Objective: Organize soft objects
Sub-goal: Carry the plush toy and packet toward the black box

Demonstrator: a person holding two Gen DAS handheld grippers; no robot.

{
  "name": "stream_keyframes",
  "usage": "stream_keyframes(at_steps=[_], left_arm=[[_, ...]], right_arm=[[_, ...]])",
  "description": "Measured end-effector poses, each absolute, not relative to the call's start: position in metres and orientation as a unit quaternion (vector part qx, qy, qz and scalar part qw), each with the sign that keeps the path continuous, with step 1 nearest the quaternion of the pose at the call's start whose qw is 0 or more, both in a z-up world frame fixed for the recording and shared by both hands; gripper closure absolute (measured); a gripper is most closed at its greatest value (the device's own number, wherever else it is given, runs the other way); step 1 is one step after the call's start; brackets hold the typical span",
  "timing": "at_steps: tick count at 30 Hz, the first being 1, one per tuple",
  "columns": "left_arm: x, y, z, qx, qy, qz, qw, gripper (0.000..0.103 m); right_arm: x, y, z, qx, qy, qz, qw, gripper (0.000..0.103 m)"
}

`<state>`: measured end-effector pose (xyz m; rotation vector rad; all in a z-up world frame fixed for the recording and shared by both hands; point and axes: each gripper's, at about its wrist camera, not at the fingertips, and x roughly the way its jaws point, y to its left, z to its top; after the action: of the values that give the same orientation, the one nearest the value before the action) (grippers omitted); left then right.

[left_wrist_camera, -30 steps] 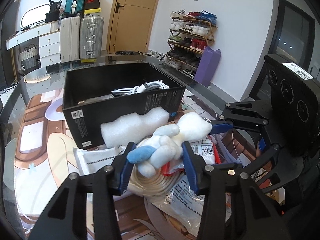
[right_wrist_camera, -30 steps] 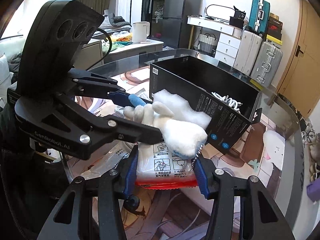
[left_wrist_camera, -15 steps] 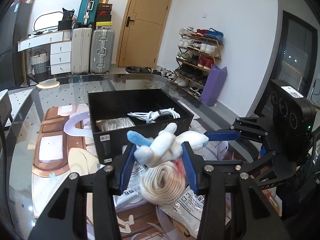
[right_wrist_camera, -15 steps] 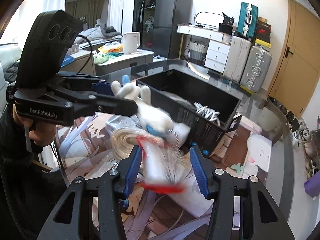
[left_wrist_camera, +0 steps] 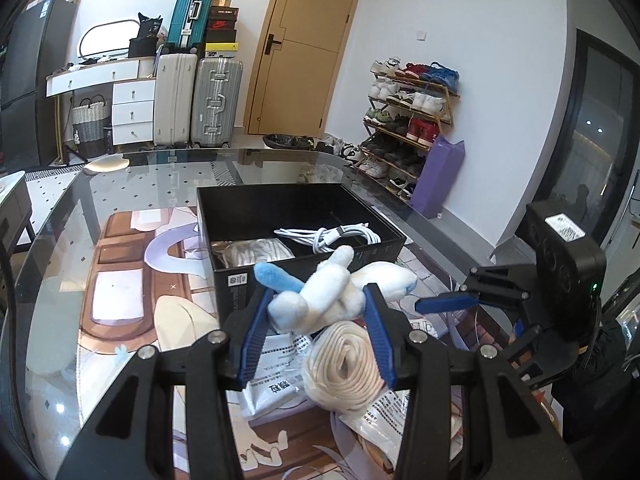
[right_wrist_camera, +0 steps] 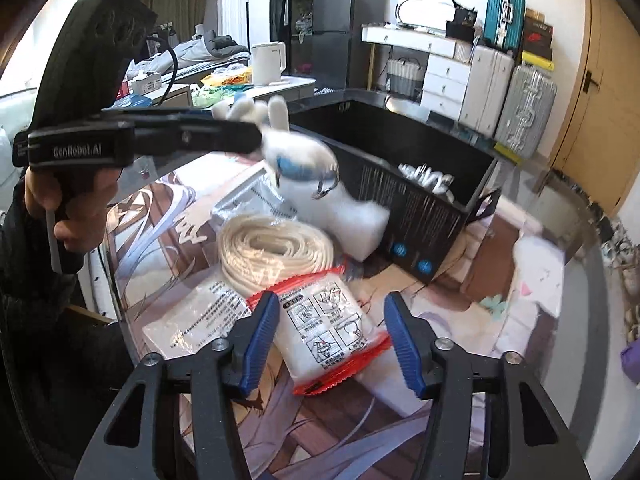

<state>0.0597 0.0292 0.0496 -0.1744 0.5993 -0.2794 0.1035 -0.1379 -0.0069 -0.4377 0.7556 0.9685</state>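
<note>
Now the white-and-blue plush toy (left_wrist_camera: 320, 300) is pinched in the left gripper (left_wrist_camera: 316, 332), held in the air just short of the open black cardboard box (left_wrist_camera: 240, 208). The right gripper (right_wrist_camera: 332, 340) is opening, its pads clear of the red-edged plastic packet (right_wrist_camera: 332, 336) between them. Trouble could be caused by the plush's dangling end (left_wrist_camera: 388, 276) being snagged on the box wall.

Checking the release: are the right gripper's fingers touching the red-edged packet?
Apart. In the right wrist view the right gripper is opening, and the red-edged packet lies between its fingers with floor mat visible on both sides.
</note>
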Motion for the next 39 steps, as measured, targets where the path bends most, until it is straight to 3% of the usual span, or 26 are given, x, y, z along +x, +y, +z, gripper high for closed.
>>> stream_keyframes(at_steps=[8, 9, 10, 13, 39], left_arm=[[0.059, 0.030, 0.050, -0.086, 0.293, -0.136, 0.942, 0.058], [0.059, 0.030, 0.050, -0.086, 0.293, -0.136, 0.942, 0.058], [0.059, 0.030, 0.050, -0.086, 0.292, -0.135, 0.943, 0.058], [0.058, 0.032, 0.051, -0.087, 0.290, -0.133, 0.944, 0.058], [0.081, 0.043, 0.075, -0.085, 0.252, -0.086, 0.960, 0.058]], right_arm=[[0.103, -0.135, -0.019, -0.209, 0.366, 0.458, 0.783, 0.042], [0.104, -0.136, -0.020, -0.211, 0.366, 0.454, 0.785, 0.045], [0.104, -0.136, -0.021, -0.213, 0.368, 0.453, 0.783, 0.055], [0.102, -0.138, -0.019, -0.213, 0.364, 0.460, 0.782, 0.057], [0.122, -0.154, 0.059, -0.126, 0.267, 0.380, 0.876, 0.057]])
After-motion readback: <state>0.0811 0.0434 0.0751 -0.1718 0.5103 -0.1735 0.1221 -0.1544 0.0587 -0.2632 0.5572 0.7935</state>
